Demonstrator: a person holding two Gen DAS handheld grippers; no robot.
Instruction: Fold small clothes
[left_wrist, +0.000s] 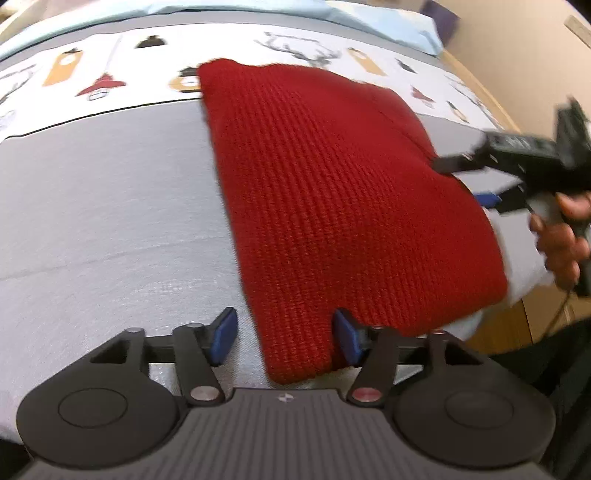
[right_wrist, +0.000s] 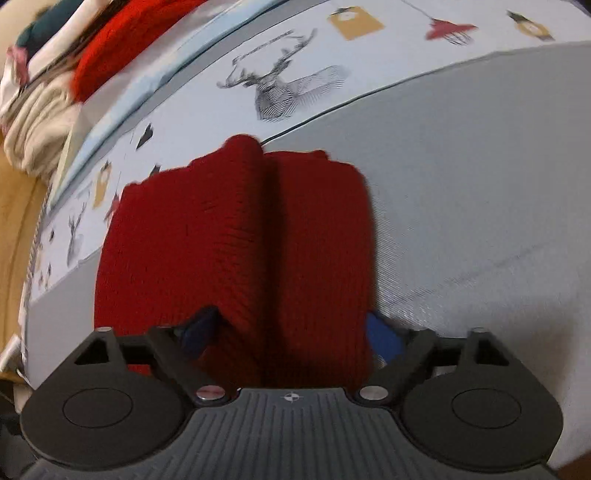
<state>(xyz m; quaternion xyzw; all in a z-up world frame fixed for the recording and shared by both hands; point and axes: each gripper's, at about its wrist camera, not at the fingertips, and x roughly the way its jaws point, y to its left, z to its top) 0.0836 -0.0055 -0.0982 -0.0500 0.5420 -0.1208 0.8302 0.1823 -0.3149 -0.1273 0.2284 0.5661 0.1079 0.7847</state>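
A red knitted garment (left_wrist: 332, 192) lies flat on a grey cloth-covered surface (left_wrist: 110, 221). My left gripper (left_wrist: 284, 336) is open at its near corner, with the corner between the blue pads (left_wrist: 223, 336). In the right wrist view the red garment (right_wrist: 236, 251) shows a raised fold ridge down its middle. My right gripper (right_wrist: 291, 336) is open and wide, its jaws astride the near edge of the garment. The right gripper also shows in the left wrist view (left_wrist: 465, 181) at the garment's right edge, held by a hand.
A white band printed with deer and lamps (right_wrist: 288, 88) crosses the far side of the cloth. A pile of other clothes (right_wrist: 55, 74), red, white and beige, sits at the far left. A wooden edge (right_wrist: 14, 221) borders the cloth.
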